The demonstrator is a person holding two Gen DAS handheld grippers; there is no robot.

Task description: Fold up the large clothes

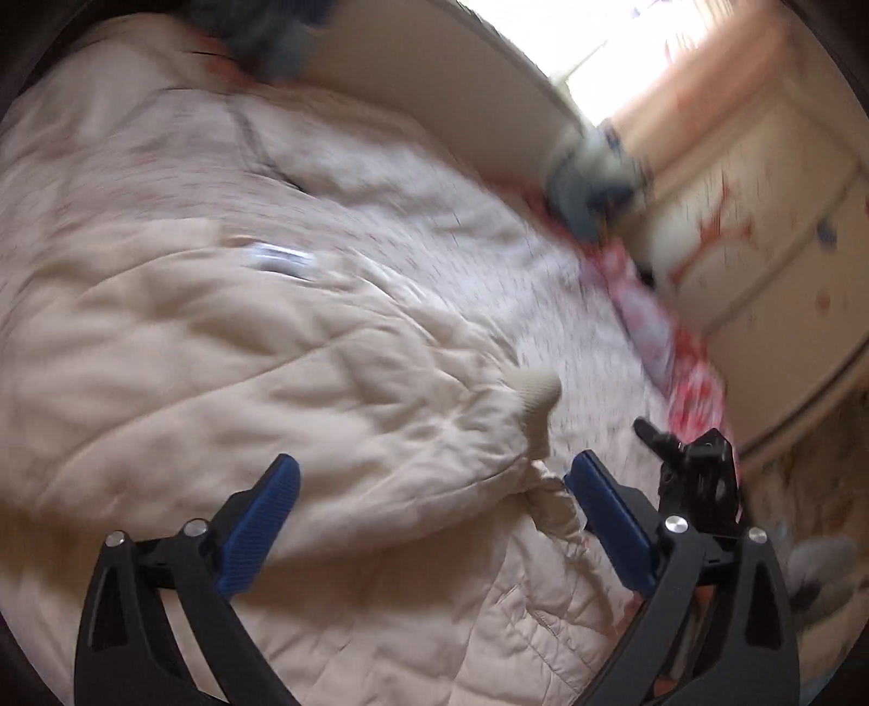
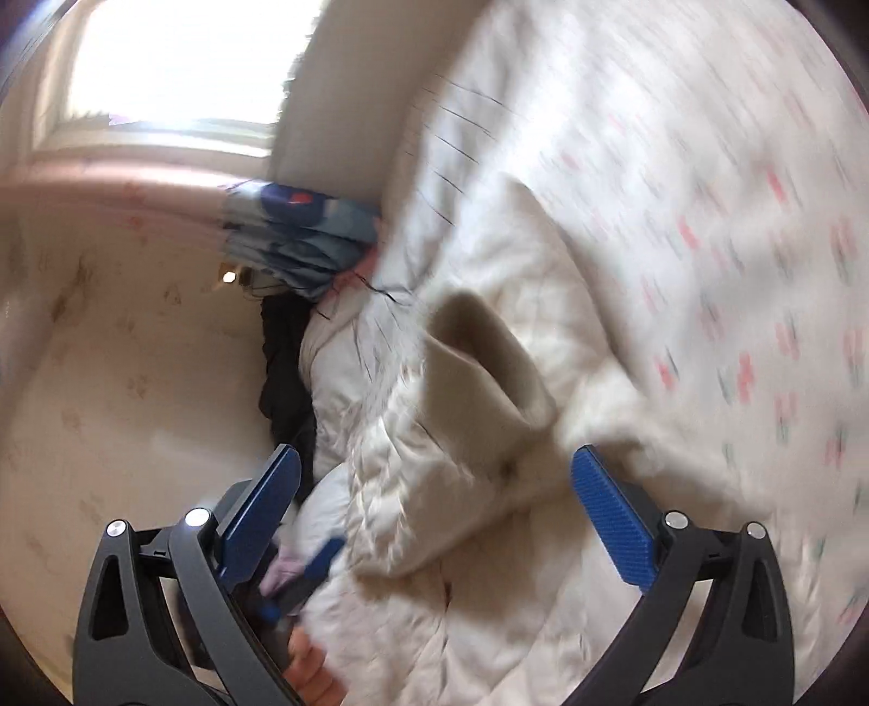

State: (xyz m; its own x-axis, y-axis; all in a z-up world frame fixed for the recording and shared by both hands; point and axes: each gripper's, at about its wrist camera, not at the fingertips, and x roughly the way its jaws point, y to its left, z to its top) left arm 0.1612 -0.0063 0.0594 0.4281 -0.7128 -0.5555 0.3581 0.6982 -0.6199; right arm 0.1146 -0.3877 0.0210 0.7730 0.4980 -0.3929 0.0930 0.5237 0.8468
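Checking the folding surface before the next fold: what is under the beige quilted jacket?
The beige quilted jacket lies on a floral bedsheet, which shows around it. Both views are blurred, and the jacket hides whatever lies directly beneath its body.

Left wrist view: looks forward and down between its spread blue fingers [image 1: 260, 521], close above a cream quilted jacket [image 1: 271, 353] on a bed [image 1: 543, 282], facing a wardrobe [image 1: 760, 217] and a bright window [image 1: 624, 49]. Right wrist view: equally close, facing along the bed's edge toward the window [image 2: 179, 60]. Shared: jacket [image 2: 467, 445], floral sheet [image 2: 706, 217], folded blue clothes [image 2: 304, 233]; both views are motion-blurred.
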